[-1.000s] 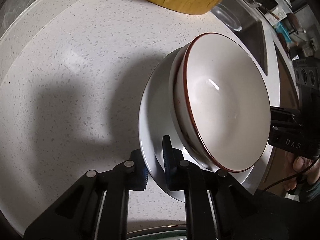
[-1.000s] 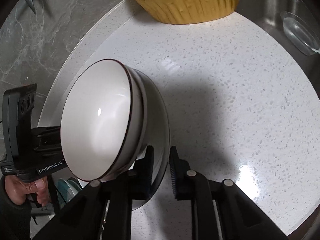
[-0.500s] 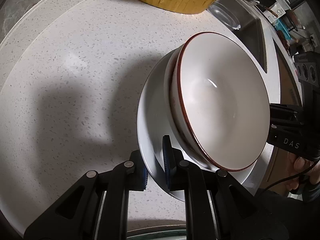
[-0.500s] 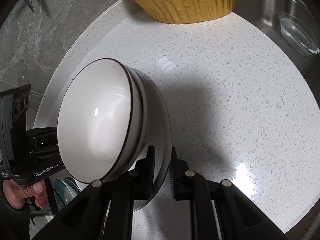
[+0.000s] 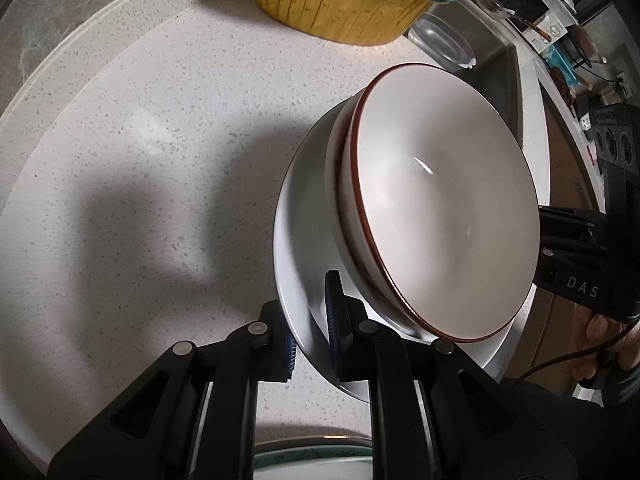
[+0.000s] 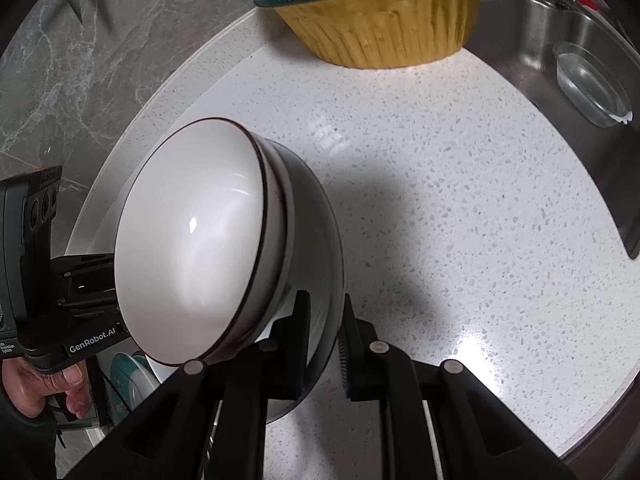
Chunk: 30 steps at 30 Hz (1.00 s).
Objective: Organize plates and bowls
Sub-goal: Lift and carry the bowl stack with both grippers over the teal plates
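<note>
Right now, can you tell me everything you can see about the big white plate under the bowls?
The white plate looks like shiny glazed ceramic, round, with a shallow raised rim. It is lifted off the speckled counter and held between the two grippers: the left gripper pinches one edge and the right gripper pinches the opposite edge. Two stacked white bowls with dark reddish rims sit on it. Its underside is barely visible.

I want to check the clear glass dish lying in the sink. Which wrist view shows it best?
The right wrist view: the glass dish lies whole in the steel sink, unobstructed. In the left wrist view the dish is smaller, and the yellow basket hides its near end.
</note>
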Available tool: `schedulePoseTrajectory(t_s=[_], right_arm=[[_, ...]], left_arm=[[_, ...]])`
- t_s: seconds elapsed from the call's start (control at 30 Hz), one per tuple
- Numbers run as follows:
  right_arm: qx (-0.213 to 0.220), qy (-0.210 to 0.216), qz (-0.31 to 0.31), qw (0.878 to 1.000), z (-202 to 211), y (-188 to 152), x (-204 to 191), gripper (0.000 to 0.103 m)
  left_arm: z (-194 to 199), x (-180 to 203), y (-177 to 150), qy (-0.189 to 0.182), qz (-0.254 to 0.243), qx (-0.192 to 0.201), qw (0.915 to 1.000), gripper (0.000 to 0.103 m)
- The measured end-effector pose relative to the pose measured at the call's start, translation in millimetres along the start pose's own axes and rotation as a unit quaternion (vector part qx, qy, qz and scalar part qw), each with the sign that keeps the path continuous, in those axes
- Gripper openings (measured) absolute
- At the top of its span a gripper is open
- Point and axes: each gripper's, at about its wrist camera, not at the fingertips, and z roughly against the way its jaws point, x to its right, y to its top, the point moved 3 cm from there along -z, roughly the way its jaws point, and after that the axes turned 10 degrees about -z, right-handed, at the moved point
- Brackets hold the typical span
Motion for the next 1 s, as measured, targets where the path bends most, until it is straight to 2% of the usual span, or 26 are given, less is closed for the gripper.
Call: schedulePoseTrajectory(t_s=[0.27, 0.5, 0.73, 1.0], right_arm=[[0.008, 0.006, 0.027, 1.000, 32.6, 0.1, -17.5, 0.015], [0.018, 0.014, 0.074, 0.997, 63.9, -2.4, -53.0, 0.015], [0.008, 0.027, 0.122, 0.992, 76.8, -19.8, -94.3, 0.016], [-0.021, 0.033, 0.173, 0.984, 75.0, -57.0, -137.7, 0.017]], left_arm=[[48.3, 6.0, -4.5, 0.014, -0.004, 0.020, 0.9997, 0.011], [100.0, 3.4, -22.5, 0.034, 0.013, 0.046, 0.9983, 0.011], [139.5, -4.1, -61.8, 0.053, 0.039, 0.056, 0.9963, 0.011], [166.1, -14.5, -135.2, 0.060, 0.081, 0.062, 0.9929, 0.011]])
